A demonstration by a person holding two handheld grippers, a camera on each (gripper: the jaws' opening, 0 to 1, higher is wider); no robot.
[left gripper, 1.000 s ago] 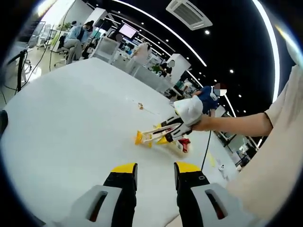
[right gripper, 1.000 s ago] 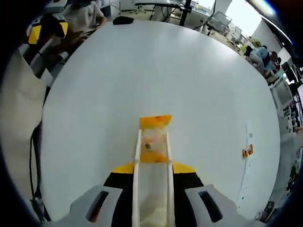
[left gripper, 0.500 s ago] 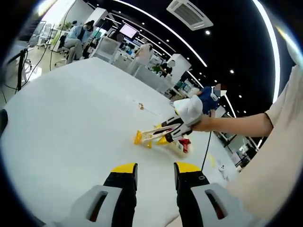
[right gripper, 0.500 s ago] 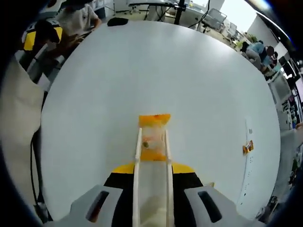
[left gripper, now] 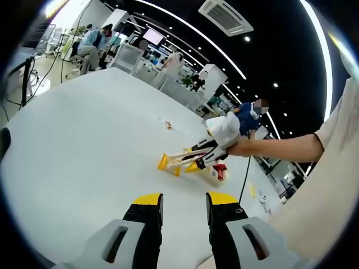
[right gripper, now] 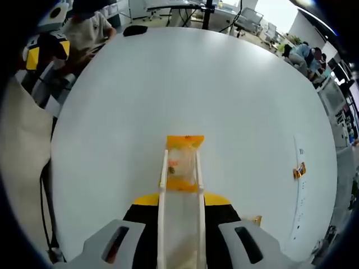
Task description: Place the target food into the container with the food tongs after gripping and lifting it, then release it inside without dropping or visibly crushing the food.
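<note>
Food [right gripper: 173, 164], a small orange-brown morsel too blurred to name, sits pinched between the orange pads at the tip of the food tongs [right gripper: 180, 190] in the right gripper view. The right gripper [right gripper: 180, 200] has its black, yellow-tipped jaws closed on the tongs' two pale, slim arms, which run straight toward 12 o'clock; the arms' lower ends are cut off at the view's bottom edge. Under the tip lies the white table [right gripper: 196, 84], smooth, matte and round-edged. At 3 o'clock a small orange scrap [right gripper: 299, 170] lies on a white strip; what it is cannot be made out.

In the left gripper view the left gripper [left gripper: 183, 203] holds nothing, its jaws parted with a narrow gap above the table [left gripper: 73, 151]. At 12 o'clock, well apart, a hand [left gripper: 238, 147] grips the right gripper [left gripper: 206, 156], with the tongs [left gripper: 178, 161] slanting down to the tabletop. A red-and-white thing [left gripper: 218, 171] just behind them is partly hidden.
</note>
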